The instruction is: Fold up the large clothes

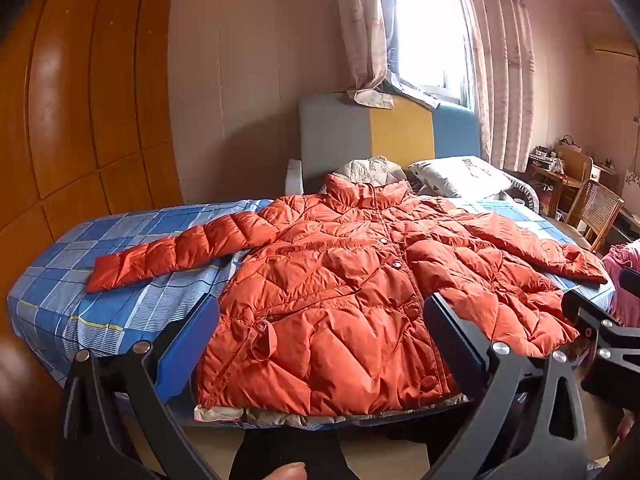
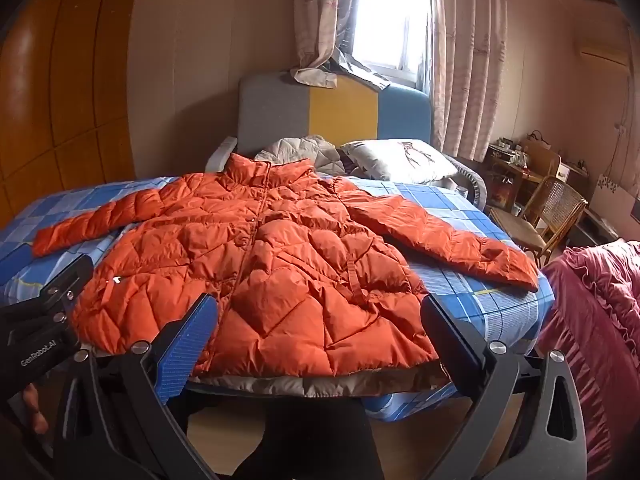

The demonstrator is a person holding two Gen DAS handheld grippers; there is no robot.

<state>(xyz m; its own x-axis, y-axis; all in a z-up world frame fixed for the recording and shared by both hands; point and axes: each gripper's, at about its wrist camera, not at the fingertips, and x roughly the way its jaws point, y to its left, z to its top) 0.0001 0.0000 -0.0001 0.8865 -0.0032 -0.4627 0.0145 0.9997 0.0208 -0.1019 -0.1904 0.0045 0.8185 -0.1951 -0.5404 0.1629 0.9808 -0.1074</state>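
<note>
An orange quilted puffer jacket [image 1: 352, 288] lies flat and buttoned, front up, on a blue checked bed [image 1: 120, 288], both sleeves spread out to the sides. It also shows in the right wrist view [image 2: 264, 264]. My left gripper [image 1: 320, 344] is open and empty, held near the jacket's hem at the foot of the bed. My right gripper [image 2: 320, 340] is open and empty, also near the hem. The right gripper's body shows at the right edge of the left wrist view [image 1: 600, 328]; the left gripper's body shows at the left edge of the right wrist view [image 2: 44, 320].
A pillow [image 2: 400, 158] and a grey quilted garment [image 2: 304, 154] lie at the head of the bed by the grey, yellow and blue headboard [image 2: 340, 112]. A wooden wardrobe [image 1: 80, 120] stands left. A cane chair [image 2: 548, 216] and pink ruffled bedding [image 2: 600, 320] are right.
</note>
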